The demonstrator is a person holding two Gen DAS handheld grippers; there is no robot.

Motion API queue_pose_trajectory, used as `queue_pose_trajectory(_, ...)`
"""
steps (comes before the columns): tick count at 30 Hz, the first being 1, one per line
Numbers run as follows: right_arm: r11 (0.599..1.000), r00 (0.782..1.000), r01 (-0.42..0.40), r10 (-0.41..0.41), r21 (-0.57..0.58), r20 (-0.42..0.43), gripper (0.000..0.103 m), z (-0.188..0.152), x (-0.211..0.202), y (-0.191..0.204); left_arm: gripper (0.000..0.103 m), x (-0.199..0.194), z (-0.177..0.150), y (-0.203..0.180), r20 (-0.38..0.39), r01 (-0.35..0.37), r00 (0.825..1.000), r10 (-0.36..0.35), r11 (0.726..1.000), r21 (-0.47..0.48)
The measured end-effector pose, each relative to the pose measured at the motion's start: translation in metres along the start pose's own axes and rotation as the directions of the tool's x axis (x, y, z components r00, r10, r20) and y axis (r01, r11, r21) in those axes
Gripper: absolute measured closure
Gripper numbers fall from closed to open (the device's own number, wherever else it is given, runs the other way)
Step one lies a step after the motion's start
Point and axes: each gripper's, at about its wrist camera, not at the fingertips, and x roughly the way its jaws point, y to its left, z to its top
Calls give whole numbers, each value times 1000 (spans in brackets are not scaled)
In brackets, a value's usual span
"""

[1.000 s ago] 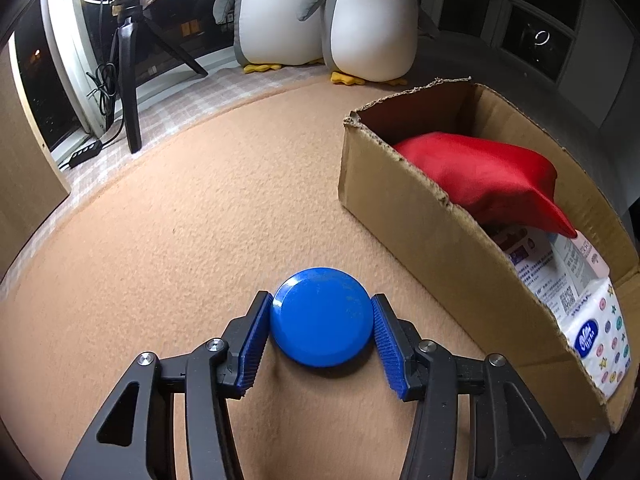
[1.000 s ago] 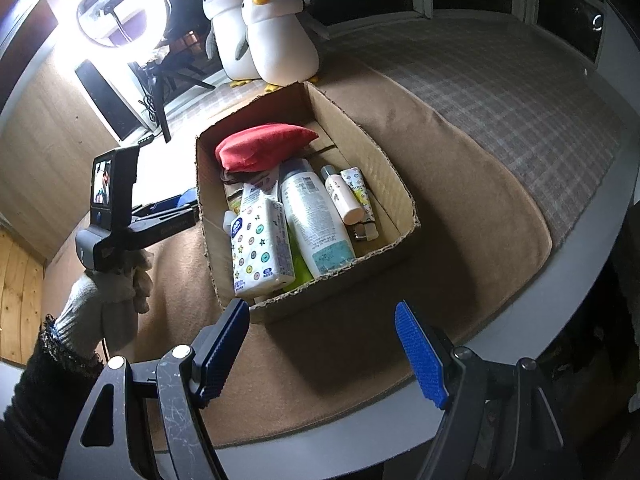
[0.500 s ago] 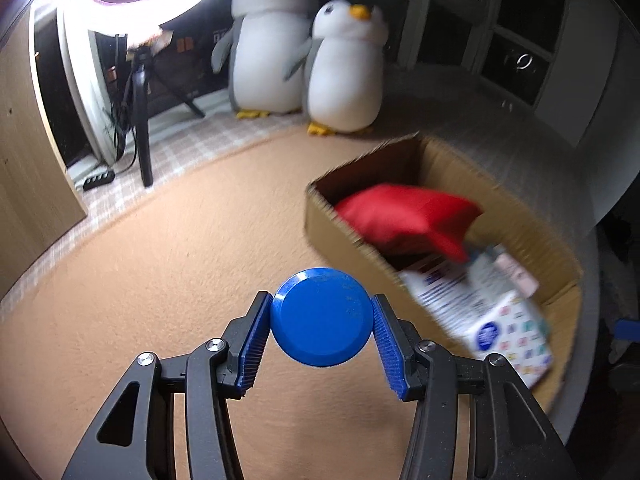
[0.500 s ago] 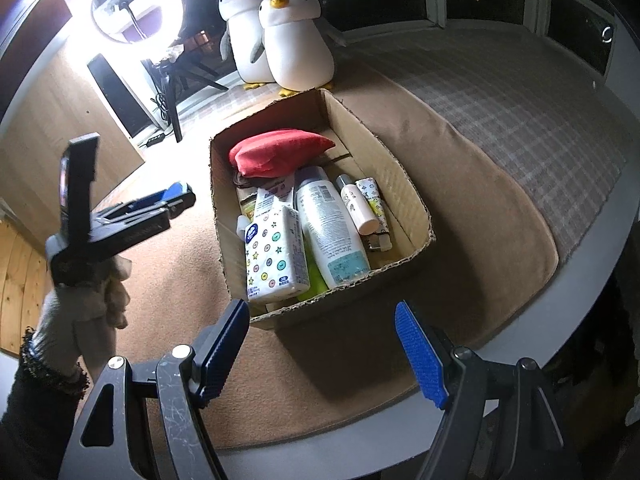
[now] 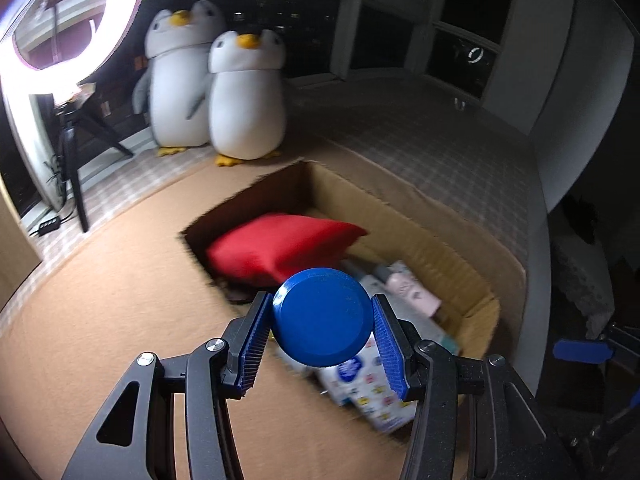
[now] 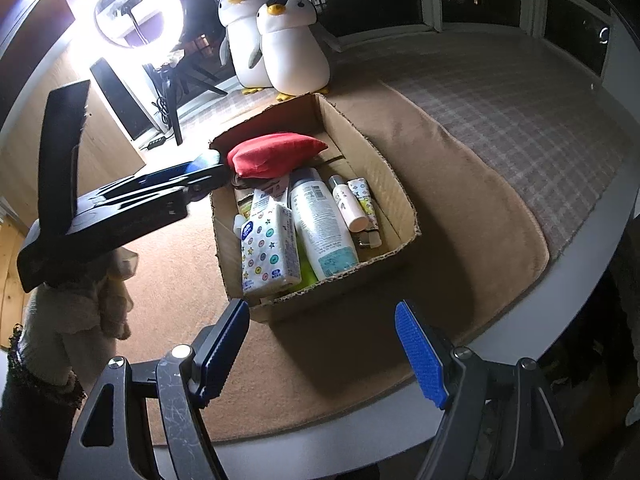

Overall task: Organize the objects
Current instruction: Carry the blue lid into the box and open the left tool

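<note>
My left gripper [image 5: 322,320] is shut on a round blue lid-like disc [image 5: 322,316], gripped at its two sides and held in the air over the near left part of the cardboard box [image 5: 400,208]. Inside the box lie a red pouch [image 5: 280,246], a patterned tissue pack [image 6: 268,248], a white bottle [image 6: 324,224] and small tubes [image 6: 348,208]. In the right wrist view the left gripper [image 6: 208,166] reaches over the box's left wall [image 6: 224,240] by the red pouch [image 6: 276,154]. My right gripper [image 6: 320,312] hangs open and empty before the box's near end.
Two plush penguins [image 6: 292,52] stand behind the box on a checked cloth. A ring light [image 6: 138,12] on a tripod glares at the back left. The brown mat [image 6: 460,220] ends at the table's rounded edge [image 6: 560,288]. A gloved hand [image 6: 80,300] holds the left gripper.
My left gripper has lifted the blue disc off the mat and carried it right, over the box. The right gripper has stayed put and open.
</note>
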Motion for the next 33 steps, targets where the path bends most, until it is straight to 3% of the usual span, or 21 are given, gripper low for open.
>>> queue_pose_trajectory(14, 1000, 1000, 9, -9, 29, -1, 31, -5, -3, -23, 49, 28, 7, -41, -40, 28, 999, -26, 999, 32)
queue_pose_trajectory(33, 1000, 1000, -3, 3, 4, -11, 31, -3, -2, -12, 49, 2, 6, -33, -7, 28, 1000, -28, 1000, 11)
